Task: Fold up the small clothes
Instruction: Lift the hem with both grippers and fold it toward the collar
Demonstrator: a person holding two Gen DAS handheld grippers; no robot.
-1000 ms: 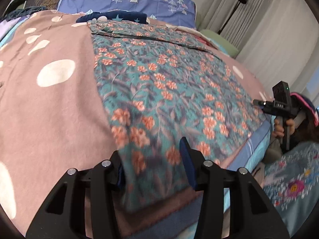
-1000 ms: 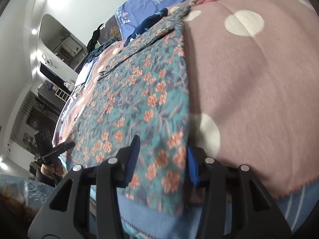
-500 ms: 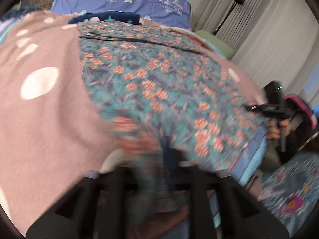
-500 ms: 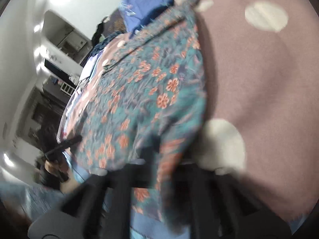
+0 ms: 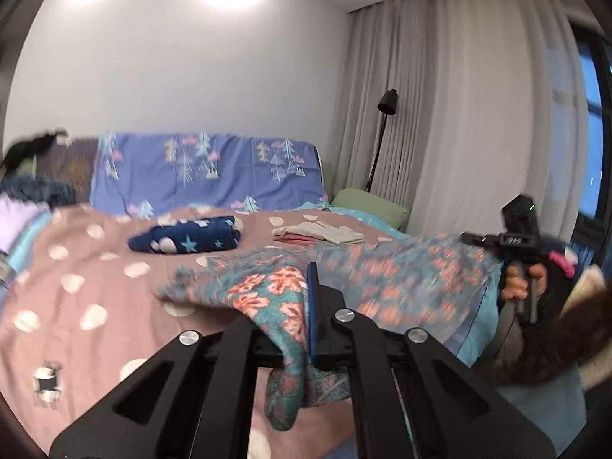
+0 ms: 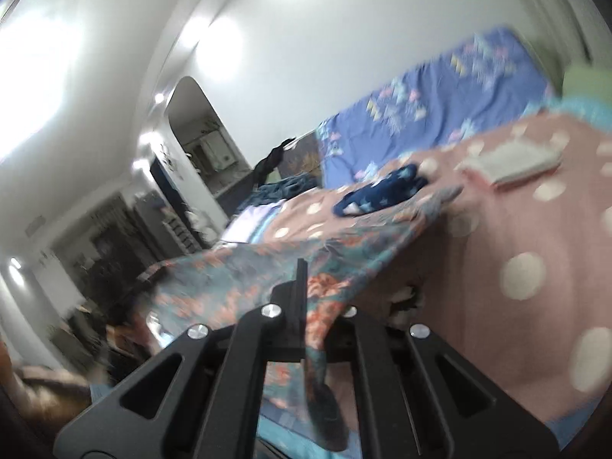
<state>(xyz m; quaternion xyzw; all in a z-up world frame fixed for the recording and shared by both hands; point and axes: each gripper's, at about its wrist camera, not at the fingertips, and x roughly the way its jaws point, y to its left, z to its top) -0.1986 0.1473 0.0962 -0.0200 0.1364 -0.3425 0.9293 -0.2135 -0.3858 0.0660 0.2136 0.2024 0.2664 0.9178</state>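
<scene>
Nearest in each wrist view, a claw is clamped on the near edge of the floral garment (image 5: 401, 267). The left claw (image 5: 308, 298) pinches a bunched fold whose corner hangs below its jaws; the right claw (image 6: 304, 306) does the same at the other corner, with fabric drooping beneath. Between them the teal, orange-flowered cloth is lifted off the bed (image 5: 76, 267), and its far end trails on the pink dotted blanket. A hand (image 5: 520, 283) holding the right claw's handle shows at the right of the left view. Farther back lie a folded navy star garment (image 5: 187, 239) and a folded pale stack (image 5: 321, 232), then the blue tree-print pillow (image 5: 206, 172).
</scene>
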